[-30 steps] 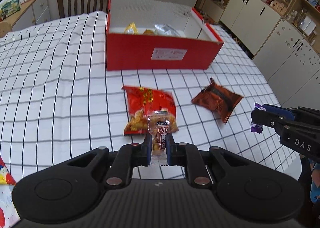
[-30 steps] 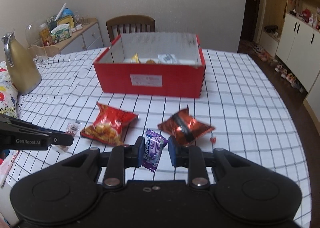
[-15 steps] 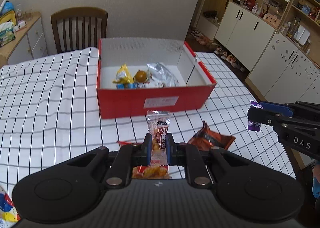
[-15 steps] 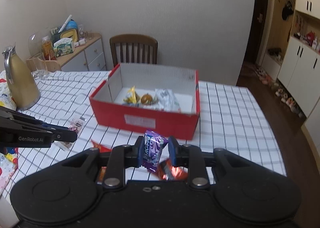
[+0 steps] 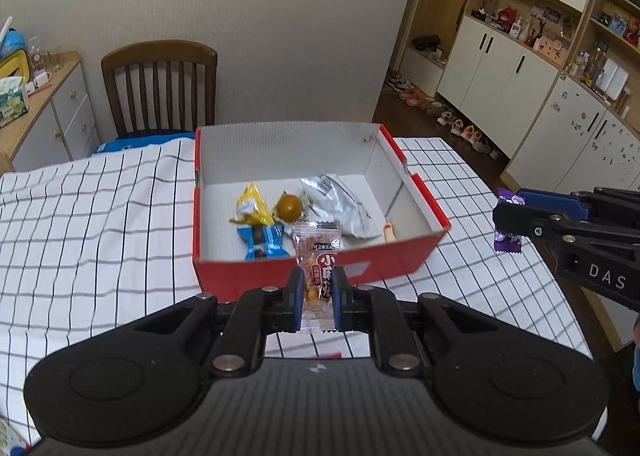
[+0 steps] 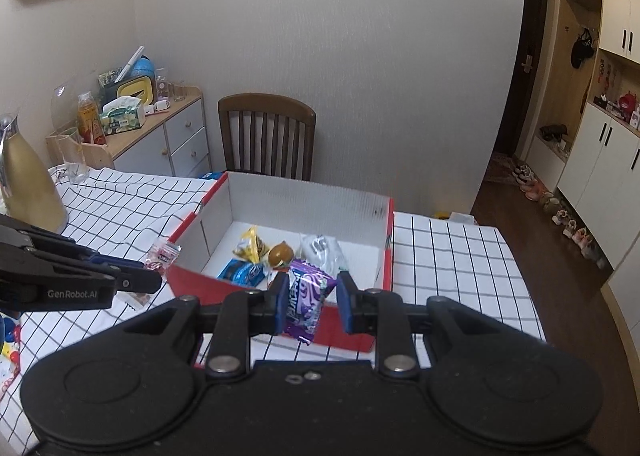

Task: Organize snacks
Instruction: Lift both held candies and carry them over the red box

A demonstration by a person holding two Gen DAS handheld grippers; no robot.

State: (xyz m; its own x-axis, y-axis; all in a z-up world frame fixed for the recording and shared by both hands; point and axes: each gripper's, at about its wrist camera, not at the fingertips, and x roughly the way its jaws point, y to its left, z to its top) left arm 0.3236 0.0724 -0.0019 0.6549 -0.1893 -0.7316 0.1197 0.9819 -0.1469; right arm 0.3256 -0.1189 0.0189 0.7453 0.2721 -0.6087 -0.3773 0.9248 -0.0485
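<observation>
A red cardboard box [image 5: 320, 270] with a white inside stands on the checked tablecloth; it also shows in the right wrist view [image 6: 192, 280]. Inside lie a yellow packet [image 5: 252, 210], a blue packet [image 5: 262, 242], a round brown sweet [image 5: 289, 206] and a silver bag [image 5: 340, 208]. My left gripper [image 5: 315, 294] is shut on a clear orange-print snack packet [image 5: 318, 268], held above the box's near wall. My right gripper [image 6: 311, 302] holds a purple candy wrapper [image 6: 305, 298] against its left finger, jaws slightly apart, at the box's near right edge.
A wooden chair [image 5: 160, 84] stands behind the table. A gold jug [image 6: 28, 180] and a glass [image 6: 74, 156] stand at the table's left. A sideboard with clutter [image 6: 152, 128] is at the back left. White cabinets [image 5: 520, 88] line the right.
Both grippers have risen and moved forward to the box with their packets. The red and brown snack bags on the table have dropped out of view. The right jaws look wider apart.
</observation>
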